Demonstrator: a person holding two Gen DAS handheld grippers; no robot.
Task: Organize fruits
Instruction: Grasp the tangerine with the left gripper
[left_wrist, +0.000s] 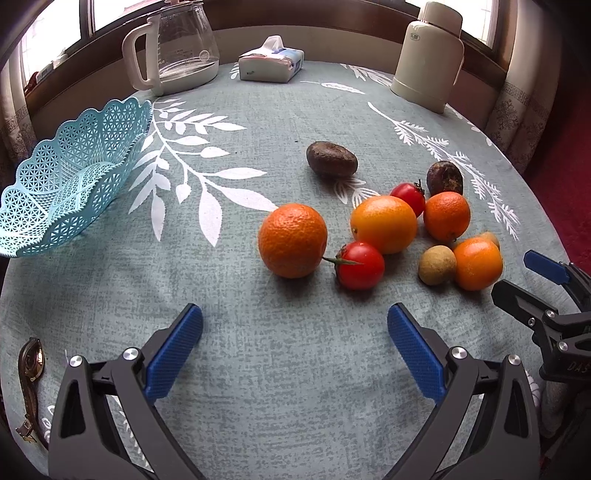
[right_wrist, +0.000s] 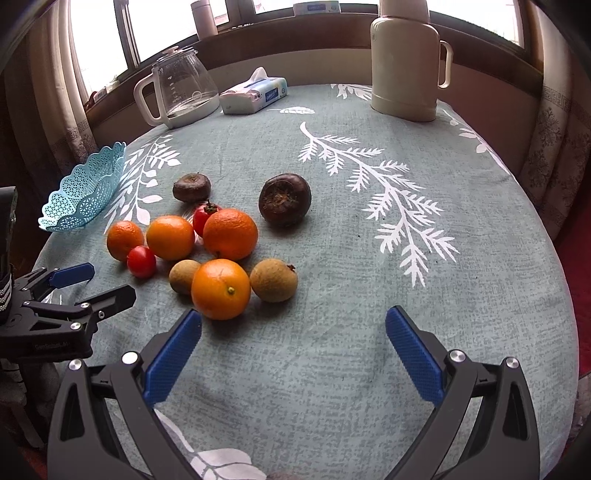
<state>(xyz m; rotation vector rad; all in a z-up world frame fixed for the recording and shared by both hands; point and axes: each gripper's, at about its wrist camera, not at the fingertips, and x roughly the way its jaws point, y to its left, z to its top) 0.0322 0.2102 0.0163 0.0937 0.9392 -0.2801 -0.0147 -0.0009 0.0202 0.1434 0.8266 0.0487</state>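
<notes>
Left gripper (left_wrist: 294, 345) and right gripper (right_wrist: 293, 345) both spread wide, empty, near clustered fruit (right_wrist: 220, 288); blue basket (left_wrist: 66, 184) well apart, bare.

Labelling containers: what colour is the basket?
Light blue lattice basket, clearest in the left wrist view.

Matt woven tablecloth (left_wrist: 258, 369), perforated plastic basket (left_wrist: 74, 177), glossy tomato (left_wrist: 360, 266), clear glass jug (left_wrist: 184, 40).

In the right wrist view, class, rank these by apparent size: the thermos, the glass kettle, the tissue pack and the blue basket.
1. thermos
2. glass kettle
3. blue basket and tissue pack: they look alike, so no ranking; distances from the camera differ too.
</notes>
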